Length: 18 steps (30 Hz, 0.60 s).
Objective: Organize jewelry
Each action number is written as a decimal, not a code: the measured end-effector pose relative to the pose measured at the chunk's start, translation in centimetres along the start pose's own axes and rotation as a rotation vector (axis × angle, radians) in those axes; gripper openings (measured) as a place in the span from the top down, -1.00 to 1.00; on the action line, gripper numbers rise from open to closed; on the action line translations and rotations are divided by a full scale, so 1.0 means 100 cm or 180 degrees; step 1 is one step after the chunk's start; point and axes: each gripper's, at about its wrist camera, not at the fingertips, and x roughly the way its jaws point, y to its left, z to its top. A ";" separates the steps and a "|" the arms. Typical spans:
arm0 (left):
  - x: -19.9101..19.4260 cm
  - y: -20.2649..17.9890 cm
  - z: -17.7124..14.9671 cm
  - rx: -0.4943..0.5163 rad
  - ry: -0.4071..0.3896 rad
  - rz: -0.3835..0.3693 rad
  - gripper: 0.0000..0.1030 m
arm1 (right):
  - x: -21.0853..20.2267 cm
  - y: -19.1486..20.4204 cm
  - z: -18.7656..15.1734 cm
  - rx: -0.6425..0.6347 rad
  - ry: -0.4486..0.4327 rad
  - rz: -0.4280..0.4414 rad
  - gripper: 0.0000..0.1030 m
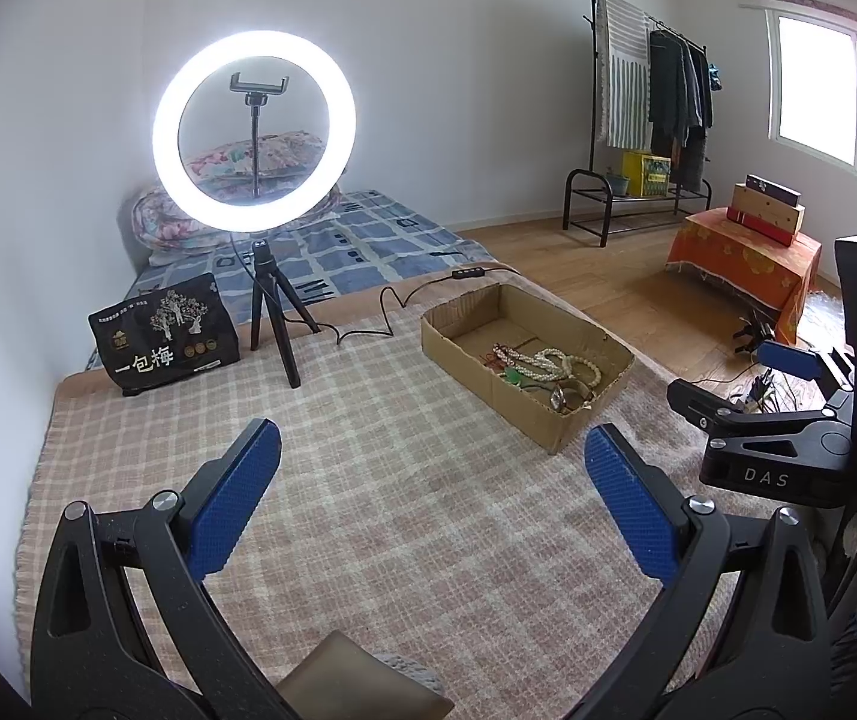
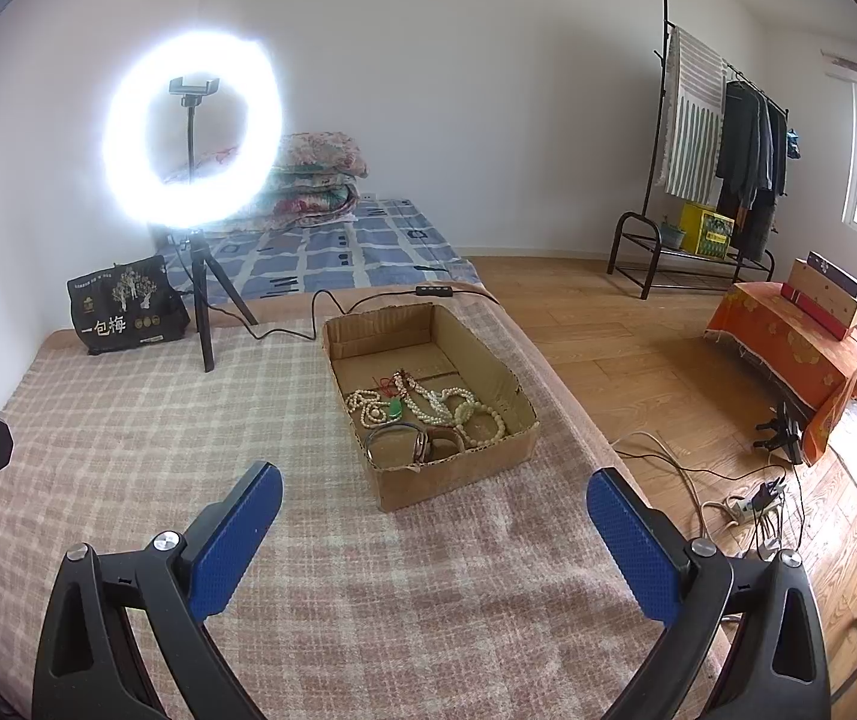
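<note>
A shallow cardboard box (image 1: 548, 426) (image 2: 458, 474) sits on the checked blanket. Inside it lie white bead necklaces (image 1: 554, 360) (image 2: 458, 408), a green pendant (image 2: 394, 409) on a red cord, and dark bangles (image 2: 410, 441) at the near end. My left gripper (image 1: 434, 444) hovers open over the blanket, short and left of the box, holding nothing. My right gripper (image 2: 434, 492) is open too, with the box's near wall between its blue pads. The right gripper's body (image 1: 776, 444) shows at the right of the left wrist view.
A lit ring light on a tripod (image 1: 254, 132) (image 2: 191, 132) stands behind the box, its cable (image 1: 368, 330) trailing past. A black snack bag (image 1: 164, 333) (image 2: 122, 306) stands at the back left. Cables and a power strip (image 2: 752, 504) lie on the wood floor right.
</note>
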 end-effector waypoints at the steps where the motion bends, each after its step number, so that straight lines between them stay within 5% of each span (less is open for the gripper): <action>1: 0.000 0.000 0.000 0.0002 -0.0002 0.0001 -1.00 | 0.000 0.000 0.000 0.0000 0.0001 -0.0001 -0.99; 18: 0.000 0.000 0.000 0.0004 -0.0001 0.0000 -1.00 | 0.001 -0.001 -0.001 0.0026 0.0019 0.0012 -0.99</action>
